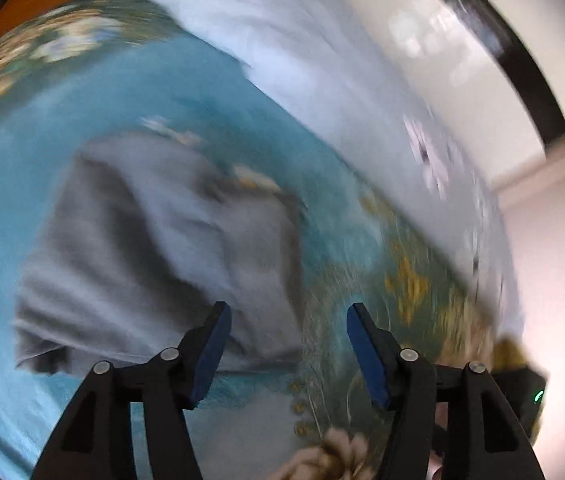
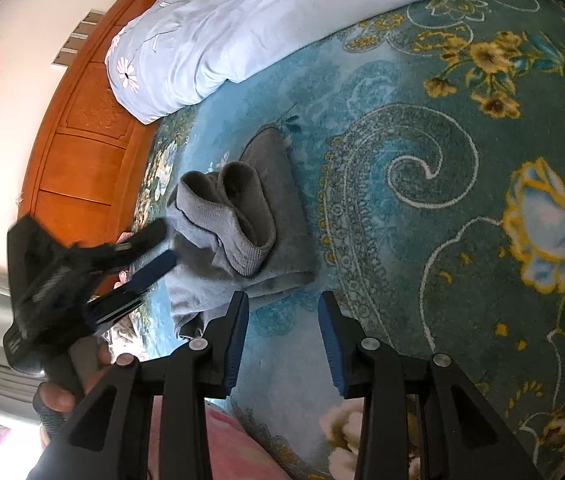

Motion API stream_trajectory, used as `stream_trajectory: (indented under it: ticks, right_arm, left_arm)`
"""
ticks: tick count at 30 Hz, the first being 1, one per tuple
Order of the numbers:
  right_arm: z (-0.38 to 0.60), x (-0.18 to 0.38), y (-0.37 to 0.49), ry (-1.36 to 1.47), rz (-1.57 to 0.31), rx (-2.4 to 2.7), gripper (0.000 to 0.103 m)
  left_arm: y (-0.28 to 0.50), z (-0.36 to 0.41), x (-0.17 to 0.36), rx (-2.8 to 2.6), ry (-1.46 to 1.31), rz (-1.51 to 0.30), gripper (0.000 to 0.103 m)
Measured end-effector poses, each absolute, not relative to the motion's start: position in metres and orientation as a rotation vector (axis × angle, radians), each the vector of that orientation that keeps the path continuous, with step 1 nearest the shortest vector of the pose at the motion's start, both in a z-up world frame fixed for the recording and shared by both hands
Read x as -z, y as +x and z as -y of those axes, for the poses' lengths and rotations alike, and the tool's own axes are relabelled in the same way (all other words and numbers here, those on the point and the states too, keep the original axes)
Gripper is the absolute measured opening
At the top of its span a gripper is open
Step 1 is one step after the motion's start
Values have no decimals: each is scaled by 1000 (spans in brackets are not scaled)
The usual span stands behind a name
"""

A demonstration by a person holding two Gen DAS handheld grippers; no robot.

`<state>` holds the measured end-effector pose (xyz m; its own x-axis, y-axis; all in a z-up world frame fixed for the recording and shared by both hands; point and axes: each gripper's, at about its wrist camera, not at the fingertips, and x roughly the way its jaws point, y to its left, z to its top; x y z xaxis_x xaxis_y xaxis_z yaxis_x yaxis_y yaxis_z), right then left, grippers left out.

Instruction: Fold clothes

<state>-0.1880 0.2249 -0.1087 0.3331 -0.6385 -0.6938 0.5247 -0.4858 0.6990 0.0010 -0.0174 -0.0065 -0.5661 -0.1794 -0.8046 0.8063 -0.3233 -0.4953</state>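
Soft daylight fills both views. The left wrist view is smeared with motion blur; only the black two-finger left gripper [image 1: 288, 354] looks sharp. The right wrist view is crisp over the teal floral bedspread [image 2: 422, 184], bowing around it toward the dark rim, with a glaring white wall [image 2: 10, 112].

Both wrist views tilt steeply down, close over the bed; they share the grey garment [image 1: 154, 248] [image 2: 238, 220], at 12 o'clock.

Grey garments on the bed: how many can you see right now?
1: the grey garment, partly folded on the teal blanket, ahead of both grippers. Another could be hidden inside its folds.
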Motion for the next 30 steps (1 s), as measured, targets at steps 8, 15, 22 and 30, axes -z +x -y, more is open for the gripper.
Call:
stream_trajectory:
  ticks: [8, 15, 22, 30]
  right_arm:
    - [-163, 91, -168, 1405, -28, 1326, 40]
    - [-78, 100, -162, 1367, -103, 1283, 60]
    - [-36, 132, -164, 1444, -170, 1307, 66]
    - [-32, 111, -166, 1428, -127, 1304, 12]
  left_arm:
    - [95, 54, 34, 1533, 673, -1350, 68]
    - [121, 62, 37, 1449, 652, -1349, 69]
    - [140, 64, 59, 1408, 551, -1519, 68]
    - [145, 65, 63, 1424, 487, -1571, 68]
